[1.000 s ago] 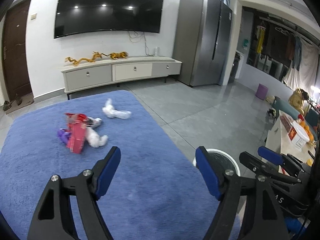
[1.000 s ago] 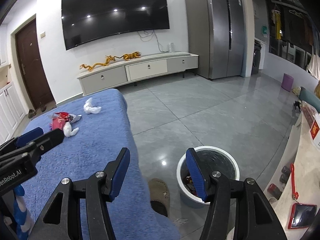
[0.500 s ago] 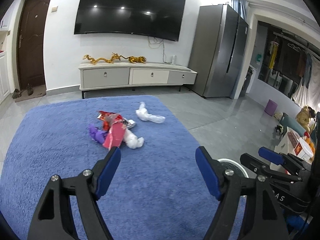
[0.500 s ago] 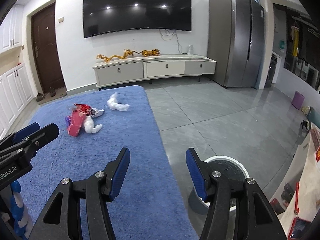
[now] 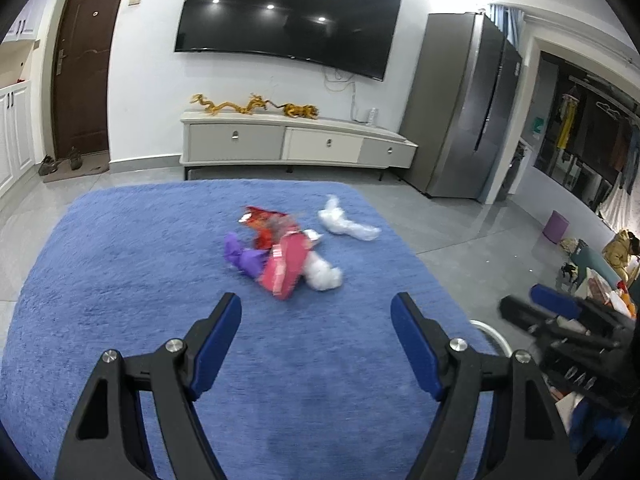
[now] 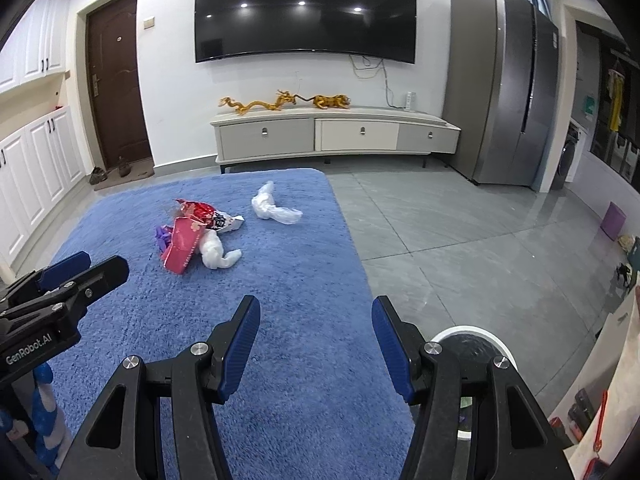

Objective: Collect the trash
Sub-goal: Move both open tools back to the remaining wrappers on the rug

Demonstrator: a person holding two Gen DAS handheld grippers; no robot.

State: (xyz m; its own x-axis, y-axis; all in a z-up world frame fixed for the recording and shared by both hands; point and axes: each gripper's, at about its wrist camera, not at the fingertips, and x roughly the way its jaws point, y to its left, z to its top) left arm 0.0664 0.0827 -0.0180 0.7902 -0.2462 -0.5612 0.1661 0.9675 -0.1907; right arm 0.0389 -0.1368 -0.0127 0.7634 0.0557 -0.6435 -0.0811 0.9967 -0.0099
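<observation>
Trash lies in a small pile on the blue carpet (image 5: 120, 280): a pink packet (image 5: 285, 268), a purple wrapper (image 5: 242, 256), a red foil bag (image 5: 266, 222), a white tissue wad (image 5: 322, 274) and a separate white plastic bag (image 5: 346, 226). The pile also shows in the right wrist view, with the pink packet (image 6: 182, 246) and the white plastic bag (image 6: 274, 209). My left gripper (image 5: 316, 338) is open and empty, short of the pile. My right gripper (image 6: 316, 340) is open and empty at the carpet's right edge. The white trash bin (image 6: 476, 344) stands on the floor beside it.
A low TV cabinet (image 6: 336, 136) stands against the far wall under a wall TV (image 6: 304, 12). A steel fridge (image 6: 504, 84) is at the right. Grey tiled floor (image 6: 460, 240) lies right of the carpet. A cluttered table edge (image 6: 600, 420) is at the lower right.
Both grippers have swung left from the bin toward the trash pile, which now sits closer and more central. Both stay open.
</observation>
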